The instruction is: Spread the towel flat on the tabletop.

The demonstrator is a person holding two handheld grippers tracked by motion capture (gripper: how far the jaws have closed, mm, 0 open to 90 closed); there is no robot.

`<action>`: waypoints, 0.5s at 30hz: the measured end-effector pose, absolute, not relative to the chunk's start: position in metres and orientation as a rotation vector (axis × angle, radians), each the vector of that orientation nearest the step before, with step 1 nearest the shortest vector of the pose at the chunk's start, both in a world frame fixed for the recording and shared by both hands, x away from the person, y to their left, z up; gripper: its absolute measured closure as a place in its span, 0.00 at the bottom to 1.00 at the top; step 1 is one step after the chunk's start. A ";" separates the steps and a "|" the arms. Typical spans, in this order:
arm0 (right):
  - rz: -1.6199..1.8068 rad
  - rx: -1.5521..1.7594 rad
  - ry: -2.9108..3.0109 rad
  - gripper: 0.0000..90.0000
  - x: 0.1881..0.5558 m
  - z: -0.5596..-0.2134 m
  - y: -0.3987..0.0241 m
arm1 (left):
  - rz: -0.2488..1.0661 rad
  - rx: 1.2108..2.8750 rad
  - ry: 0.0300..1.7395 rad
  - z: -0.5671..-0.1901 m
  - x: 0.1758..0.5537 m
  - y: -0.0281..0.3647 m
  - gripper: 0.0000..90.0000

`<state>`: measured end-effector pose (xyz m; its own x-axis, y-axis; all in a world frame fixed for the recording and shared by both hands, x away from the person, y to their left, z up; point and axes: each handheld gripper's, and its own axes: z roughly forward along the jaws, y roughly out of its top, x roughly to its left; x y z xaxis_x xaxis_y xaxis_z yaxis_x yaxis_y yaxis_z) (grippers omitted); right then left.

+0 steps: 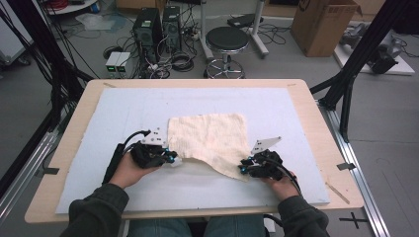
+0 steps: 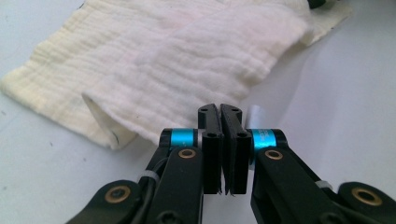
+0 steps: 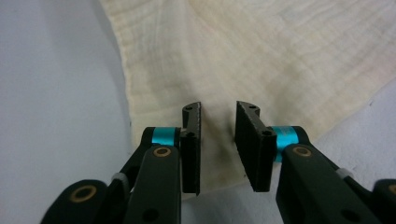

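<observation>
Now the left tool (image 2: 220, 122) pinches the cloth (image 1: 210, 138) — right tool (image 3: 218, 122) gapes over it.

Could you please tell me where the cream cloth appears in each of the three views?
High view: cream cloth at centre, between both grippers.
Left gripper view: across the upper half, beyond the closed jaws.
Right gripper view: upper right and centre, running under the jaws.
Shared landmark: the pale blue mat.
</observation>
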<state>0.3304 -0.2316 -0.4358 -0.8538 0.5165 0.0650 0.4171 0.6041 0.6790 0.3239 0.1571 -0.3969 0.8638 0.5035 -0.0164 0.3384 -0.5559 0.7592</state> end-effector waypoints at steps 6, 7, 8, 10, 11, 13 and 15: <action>1.155 0.776 2.681 0.75 0.328 -0.431 -0.233 | 0.263 2.199 0.608 -0.398 0.307 0.171 0.96; 1.173 0.761 2.678 0.75 0.327 -0.429 -0.234 | 0.265 2.191 0.604 -0.398 0.303 0.173 0.96; 1.206 0.740 2.682 0.73 0.324 -0.426 -0.234 | 0.268 2.200 0.595 -0.398 0.301 0.174 0.96; 1.221 0.708 2.701 0.72 0.320 -0.425 -0.234 | 0.271 2.189 0.593 -0.399 0.294 0.176 0.96; 1.201 0.690 2.721 0.72 0.318 -0.426 -0.233 | 0.266 2.181 0.590 -0.401 0.290 0.178 0.96; 1.156 0.673 2.765 0.70 0.314 -0.430 -0.231 | 0.270 2.186 0.586 -0.405 0.285 0.180 0.96; 1.125 0.665 2.794 0.69 0.313 -0.433 -0.230 | 0.271 2.184 0.594 -0.410 0.280 0.182 0.96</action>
<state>0.3130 -0.2296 -0.4331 -0.9055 0.4110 0.1055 0.3695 0.6413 0.6725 0.2801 0.1816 -0.4104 0.8645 0.5026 -0.0101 0.3224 -0.5388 0.7783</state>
